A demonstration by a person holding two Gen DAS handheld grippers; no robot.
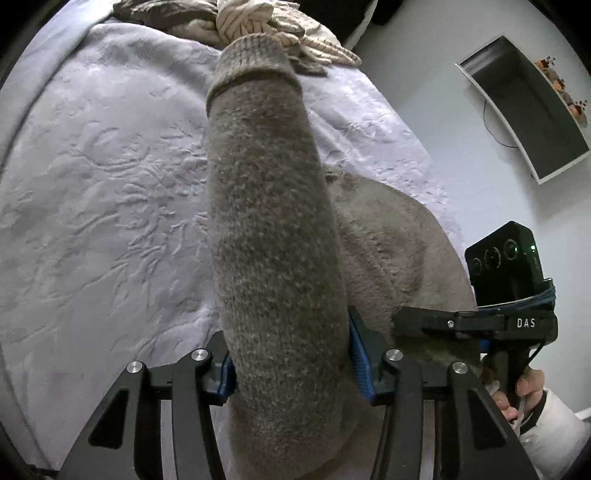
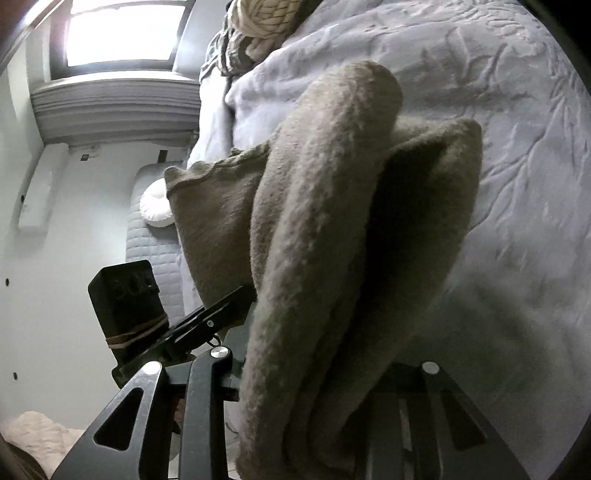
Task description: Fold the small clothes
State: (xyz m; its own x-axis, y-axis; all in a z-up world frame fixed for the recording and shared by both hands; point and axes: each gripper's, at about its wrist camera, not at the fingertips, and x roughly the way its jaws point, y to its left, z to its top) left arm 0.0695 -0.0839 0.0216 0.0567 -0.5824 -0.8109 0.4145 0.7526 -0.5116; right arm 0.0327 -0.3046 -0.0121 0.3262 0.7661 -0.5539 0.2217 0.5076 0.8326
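A grey-brown knitted garment (image 1: 269,221) hangs above the pale embossed bedspread (image 1: 103,177). My left gripper (image 1: 291,354) is shut on one long sleeve-like part of it, which runs forward from between the blue pads (image 1: 358,354). My right gripper (image 1: 402,325) shows at the right in the left wrist view, shut on another part of the same garment (image 1: 399,240). In the right wrist view the garment (image 2: 332,240) drapes from my right gripper (image 2: 321,373) in thick folds and hides the fingertips. My left gripper (image 2: 225,306) shows at the left, holding the garment's ribbed edge.
A heap of other clothes (image 1: 258,26), striped and brown, lies at the far end of the bed. It also shows in the right wrist view (image 2: 251,33). A wall-mounted screen (image 1: 524,107) is to the right. A window (image 2: 122,33) and a white pillow (image 2: 159,206) lie beyond the bed's edge.
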